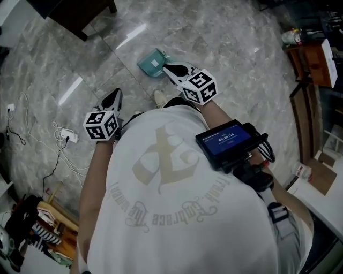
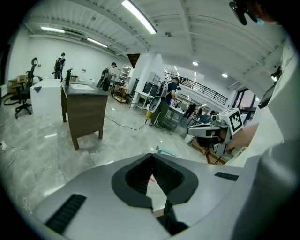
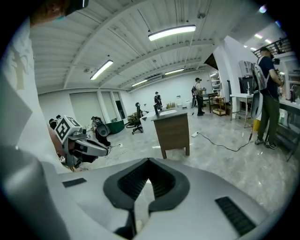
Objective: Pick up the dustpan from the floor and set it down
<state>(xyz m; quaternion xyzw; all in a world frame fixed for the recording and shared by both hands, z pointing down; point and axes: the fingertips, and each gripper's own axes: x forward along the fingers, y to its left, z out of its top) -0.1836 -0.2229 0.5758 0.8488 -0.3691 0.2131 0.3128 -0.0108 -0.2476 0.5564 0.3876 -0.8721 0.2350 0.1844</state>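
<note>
The teal dustpan (image 1: 151, 62) with a white label lies on the grey marble floor ahead of the person. In the left gripper view only a teal sliver of the dustpan (image 2: 165, 151) shows above the jaws. My right gripper (image 1: 167, 68) hangs just right of it, tips over its edge; whether they touch I cannot tell. In its own view the right gripper (image 3: 149, 162) is shut, with nothing between its pads. My left gripper (image 1: 116, 94) is lower left, well apart from the dustpan. Its own view shows the left gripper (image 2: 152, 156) shut and empty.
A dark cabinet (image 1: 80, 16) stands at the top left. A white power strip (image 1: 69, 135) and its cables lie on the floor at left. Wooden furniture (image 1: 315, 64) and a cardboard box (image 1: 321, 175) line the right side. A brown desk (image 3: 172, 130) and several people are farther off.
</note>
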